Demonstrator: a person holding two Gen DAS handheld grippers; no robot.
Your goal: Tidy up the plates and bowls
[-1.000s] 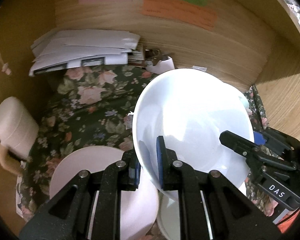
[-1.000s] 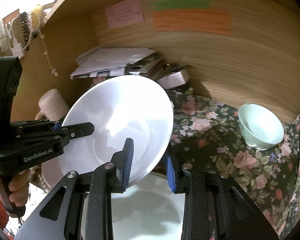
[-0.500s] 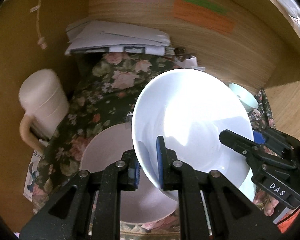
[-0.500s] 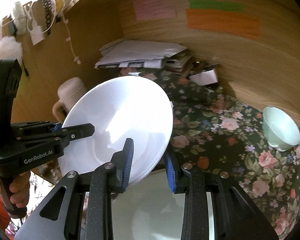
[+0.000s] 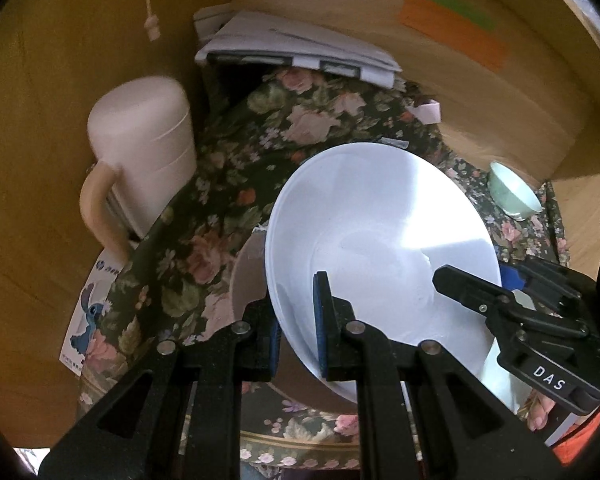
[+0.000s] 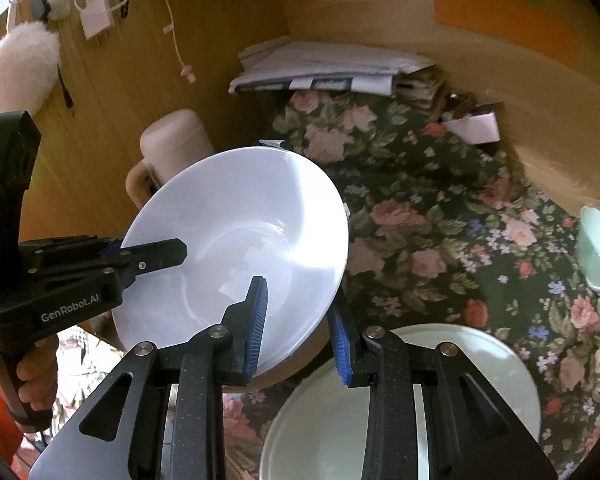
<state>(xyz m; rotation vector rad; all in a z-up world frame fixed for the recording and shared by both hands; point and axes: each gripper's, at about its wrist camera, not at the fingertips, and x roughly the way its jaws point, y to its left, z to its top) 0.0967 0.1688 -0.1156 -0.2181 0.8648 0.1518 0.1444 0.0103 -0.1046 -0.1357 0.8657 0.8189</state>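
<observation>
Both tongs clamp the rim of one wide, shallow white ceramic bowl (image 5: 380, 240) and hold it tilted above the table. Left gripper (image 5: 298, 332) bites the rim at about seven o'clock of the bowl in its own view, blue-padded jaws drawn together with only the thin wall between them. Right gripper (image 6: 298, 324) grips the opposite edge, at about five o'clock of the bowl in the right wrist view, one blue pad inside the bowl and one outside.

Under the bowl lies a dark floral tablecloth (image 6: 440, 216). A round pale pink plate (image 5: 248, 276) sits directly beneath the bowl's left edge, mostly hidden by it. A round pale cream plate (image 6: 460, 392) lies at six o'clock in the right wrist view, just below the right gripper's fingers. A small mint-green ceramic bowl (image 6: 598, 252) stands well apart at three o'clock, near the wooden wall.

At ten o'clock from the held bowl stands a cream plastic jug with a handle (image 5: 140, 148), close to the wooden side panel. A stack of white papers and folders (image 5: 296, 48) fills the far corner at twelve o'clock. Orange and green paper notes (image 6: 500, 16) are stuck on the wooden back wall.
</observation>
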